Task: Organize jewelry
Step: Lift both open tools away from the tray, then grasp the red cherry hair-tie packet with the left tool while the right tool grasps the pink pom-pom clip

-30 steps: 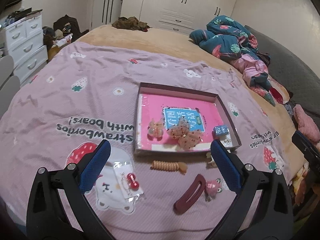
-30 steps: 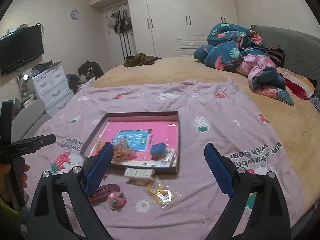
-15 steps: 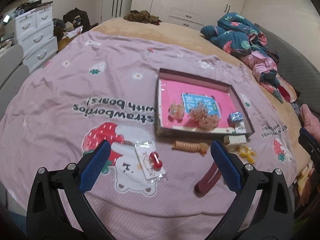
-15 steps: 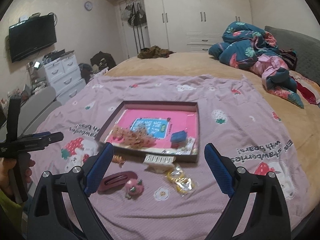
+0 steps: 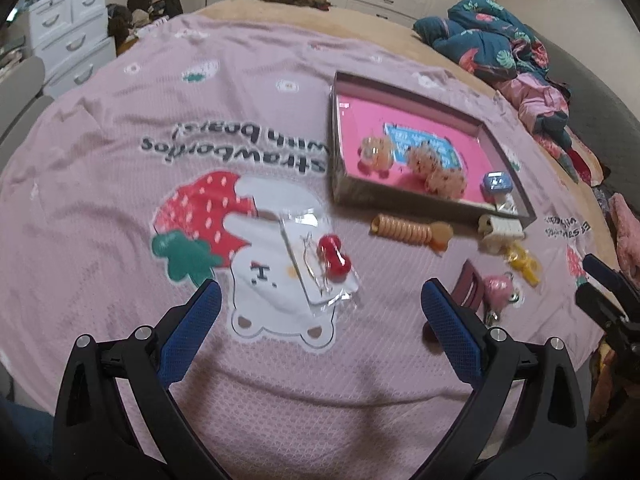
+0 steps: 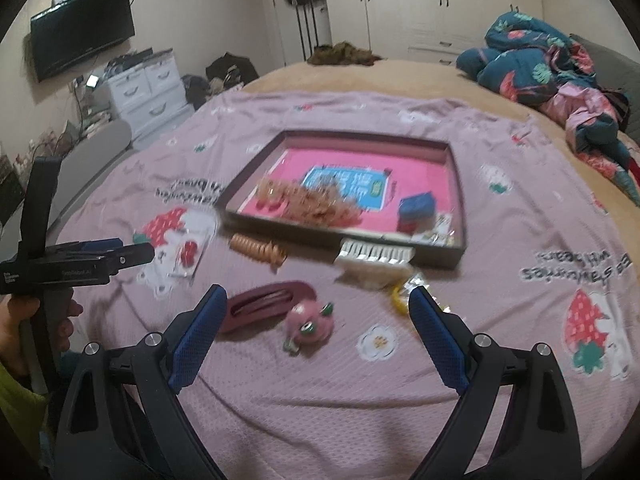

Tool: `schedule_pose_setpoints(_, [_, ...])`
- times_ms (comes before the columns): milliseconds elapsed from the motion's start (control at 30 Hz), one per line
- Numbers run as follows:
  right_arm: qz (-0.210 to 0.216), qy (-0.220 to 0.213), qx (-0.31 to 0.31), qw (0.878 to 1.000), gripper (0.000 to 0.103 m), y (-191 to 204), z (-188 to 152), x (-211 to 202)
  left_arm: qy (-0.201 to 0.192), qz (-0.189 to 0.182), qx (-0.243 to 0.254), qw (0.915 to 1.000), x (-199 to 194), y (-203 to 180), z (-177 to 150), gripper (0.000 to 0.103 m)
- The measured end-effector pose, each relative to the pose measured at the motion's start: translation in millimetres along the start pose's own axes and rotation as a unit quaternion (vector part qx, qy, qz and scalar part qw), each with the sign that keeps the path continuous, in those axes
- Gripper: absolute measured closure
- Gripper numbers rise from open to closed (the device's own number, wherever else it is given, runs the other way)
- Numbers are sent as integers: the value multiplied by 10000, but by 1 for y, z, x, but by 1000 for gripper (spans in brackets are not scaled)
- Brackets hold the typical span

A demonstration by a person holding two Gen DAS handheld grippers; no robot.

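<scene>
Beside the pink tray (image 5: 416, 96), several hair clips (image 6: 268, 304) lay unsorted; both my hand-held grippers (image 5: 320, 320) (image 6: 316, 332) gaped wide, empty.

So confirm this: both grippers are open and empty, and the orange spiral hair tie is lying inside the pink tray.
Not quite. In the left wrist view, the orange spiral hair tie lies on the blanket just outside the pink tray. The left gripper and right gripper are open and empty.

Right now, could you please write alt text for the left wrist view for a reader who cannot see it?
The open left gripper hovers over a pink strawberry-print bedspread, aimed at a clear packet with a red bow clip. Beyond lie an orange spiral hair tie, more hair accessories and a pink-lined box holding several pieces.
</scene>
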State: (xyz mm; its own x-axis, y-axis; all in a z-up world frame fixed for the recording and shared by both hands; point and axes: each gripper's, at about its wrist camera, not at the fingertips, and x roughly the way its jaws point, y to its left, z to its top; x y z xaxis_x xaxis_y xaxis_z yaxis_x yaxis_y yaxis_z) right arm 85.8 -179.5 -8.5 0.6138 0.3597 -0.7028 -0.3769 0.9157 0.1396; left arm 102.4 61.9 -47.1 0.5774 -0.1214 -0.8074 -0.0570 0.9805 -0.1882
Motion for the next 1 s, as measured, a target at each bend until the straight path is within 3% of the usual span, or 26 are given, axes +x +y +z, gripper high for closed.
schedule_pose_setpoints(167, [49, 218, 50, 9997, 12, 2, -10, 19, 172, -37, 36, 9998, 15, -2, -6, 10])
schedule_pose_setpoints(467, [95, 538, 158, 9984, 12, -1, -21, 47, 282, -52, 9, 9996, 40, -7, -2, 22])
schedule_pose_setpoints(833, [240, 961, 392, 9943, 37, -9, -24, 85, 325, 16, -81, 9994, 65, -6, 11, 37])
schedule_pose_setpoints(933, [316, 1045, 460, 9930, 50, -9, -24, 92, 314, 47, -102, 9994, 67, -5, 13, 46])
schedule_pose_setpoints(1000, [337, 1035, 430, 9931, 68, -7, -24, 92, 302, 83, -106, 9995, 68, -5, 15, 54])
